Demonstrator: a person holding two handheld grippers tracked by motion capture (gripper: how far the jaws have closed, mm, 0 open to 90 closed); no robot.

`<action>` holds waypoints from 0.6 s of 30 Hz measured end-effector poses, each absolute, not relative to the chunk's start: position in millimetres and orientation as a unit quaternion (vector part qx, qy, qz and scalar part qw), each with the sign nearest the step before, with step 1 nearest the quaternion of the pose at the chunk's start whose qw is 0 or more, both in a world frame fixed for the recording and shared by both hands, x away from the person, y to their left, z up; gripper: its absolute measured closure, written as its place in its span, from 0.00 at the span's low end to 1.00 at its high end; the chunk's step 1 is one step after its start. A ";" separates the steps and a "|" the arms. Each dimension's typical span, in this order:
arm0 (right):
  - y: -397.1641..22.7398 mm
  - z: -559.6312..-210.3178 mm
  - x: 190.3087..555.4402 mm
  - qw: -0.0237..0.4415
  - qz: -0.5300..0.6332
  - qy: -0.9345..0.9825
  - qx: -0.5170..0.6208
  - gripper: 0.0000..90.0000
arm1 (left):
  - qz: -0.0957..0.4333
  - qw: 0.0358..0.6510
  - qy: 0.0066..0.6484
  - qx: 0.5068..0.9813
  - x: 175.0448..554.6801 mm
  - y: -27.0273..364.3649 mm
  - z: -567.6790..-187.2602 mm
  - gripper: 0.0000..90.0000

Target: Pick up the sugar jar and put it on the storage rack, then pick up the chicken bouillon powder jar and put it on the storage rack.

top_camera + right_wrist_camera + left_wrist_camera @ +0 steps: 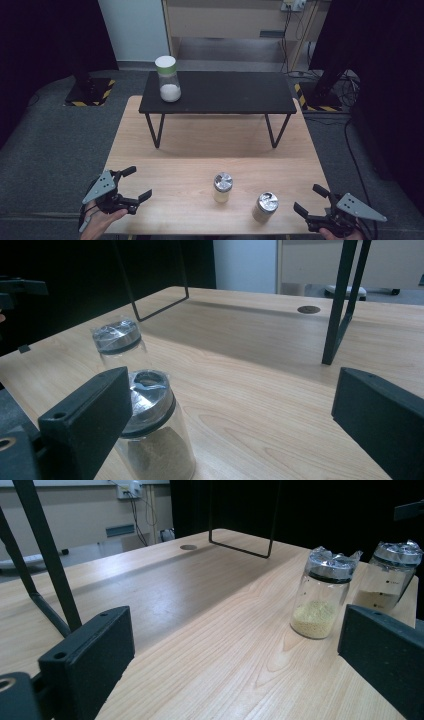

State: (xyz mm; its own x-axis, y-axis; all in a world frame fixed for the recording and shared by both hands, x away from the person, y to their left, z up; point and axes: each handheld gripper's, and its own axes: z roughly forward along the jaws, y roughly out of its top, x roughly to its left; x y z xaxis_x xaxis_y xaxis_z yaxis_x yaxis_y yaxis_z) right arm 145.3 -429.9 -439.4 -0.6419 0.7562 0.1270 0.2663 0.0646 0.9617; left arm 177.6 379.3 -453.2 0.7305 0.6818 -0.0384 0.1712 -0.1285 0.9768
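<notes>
Two small glass jars, foil-wrapped lids, upright on wooden table [150,135], in front of black stand [217,92]: yellow-grain jar [222,187] nearer stand, brown-powder jar [264,206] just right of it. Left gripper [133,184] left of jars, right gripper [308,199] beside brown-powder jar; both spread, holding nothing. High view adds green-lidded jar [167,79] atop stand.

Two small glass jars upright on the wooden table's near edge, apart, silver foil-wrapped lids shut, yellow-grain jar [223,187] stood centre, brown-powder jar [264,206] lay nearer the right, each partly filled
</notes>
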 end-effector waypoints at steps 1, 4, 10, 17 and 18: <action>-429.6 -439.3 145.2 0.212 0.577 0.698 0.367 0.04 | 0.215 0.592 0.296 0.718 177.8 379.6 -453.6 0.00; -429.9 -439.8 145.5 0.212 0.578 0.697 0.368 0.04 | 0.213 0.594 0.298 0.716 177.7 380.8 -454.5 0.00; -430.2 -440.0 145.9 0.211 0.579 0.697 0.367 0.04 | 0.212 0.600 0.301 0.711 177.4 382.6 -455.8 0.00; -430.0 -439.5 147.2 0.209 0.580 0.698 0.363 0.04 | 0.212 0.597 0.303 0.712 177.4 382.5 -455.7 0.00; -430.0 -439.2 146.6 0.211 0.582 0.697 0.362 0.04 | 0.212 0.597 0.303 0.712 177.7 382.4 -455.7 0.00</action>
State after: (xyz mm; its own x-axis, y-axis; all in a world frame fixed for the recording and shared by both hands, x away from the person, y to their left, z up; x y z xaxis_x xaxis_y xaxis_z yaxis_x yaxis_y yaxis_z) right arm 146.6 -430.0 -439.2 -0.6494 0.7496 0.1280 0.2593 0.0600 0.9639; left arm 177.7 382.4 -455.7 0.7272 0.6838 -0.0601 0.1784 -0.1037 0.9785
